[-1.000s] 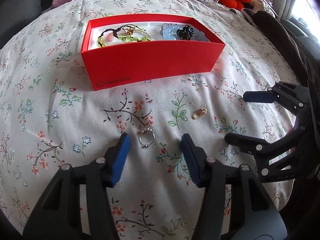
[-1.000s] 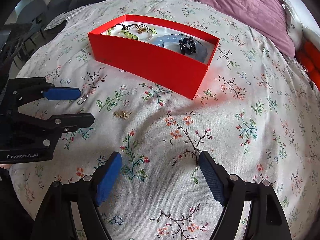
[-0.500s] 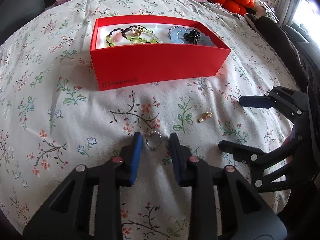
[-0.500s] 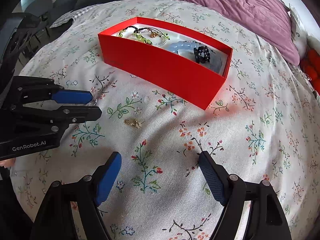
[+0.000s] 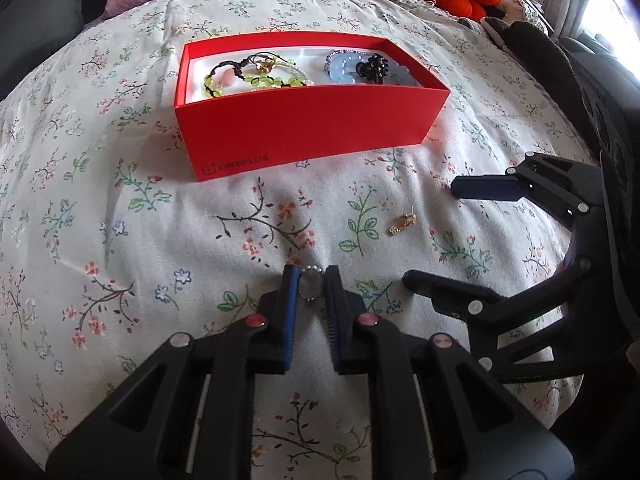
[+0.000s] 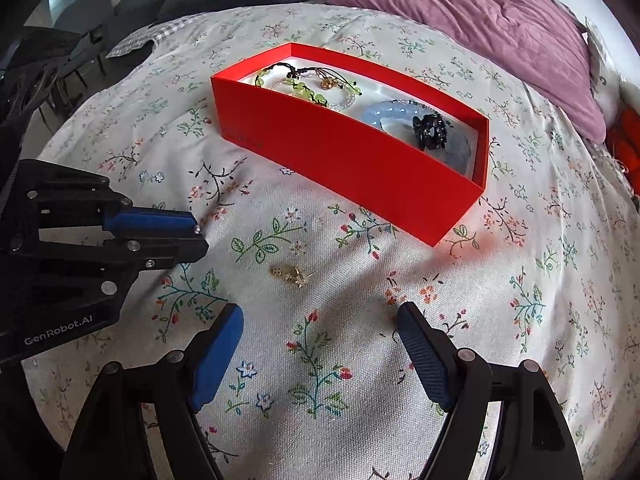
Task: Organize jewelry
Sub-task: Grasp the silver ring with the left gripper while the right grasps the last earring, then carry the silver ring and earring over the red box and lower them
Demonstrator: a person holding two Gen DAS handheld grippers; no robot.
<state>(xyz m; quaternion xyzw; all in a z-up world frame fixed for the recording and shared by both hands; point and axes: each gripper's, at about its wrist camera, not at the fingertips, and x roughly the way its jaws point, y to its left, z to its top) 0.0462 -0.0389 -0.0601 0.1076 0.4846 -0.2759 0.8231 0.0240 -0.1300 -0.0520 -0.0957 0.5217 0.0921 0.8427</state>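
floral-print bed cover [image 5: 120, 240]: work surface. red cardboard box [image 5: 304, 128], upper centre: bracelets, beads already inside. left gripper [image 5: 311, 286], lower centre: jaws closing on small silver ring [image 5: 310, 285]. right gripper [image 6: 320, 344]: wide open, empty. small gold earring [image 6: 289, 273], mid-frame: still loose.

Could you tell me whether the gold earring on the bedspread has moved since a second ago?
No. The gold earring lies beside the same green leaf sprig, in front of the red box; only the camera shifted.

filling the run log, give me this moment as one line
left gripper: jaws closing on ring | right gripper: open, empty | gold earring: on bedspread | red box: holds bracelets
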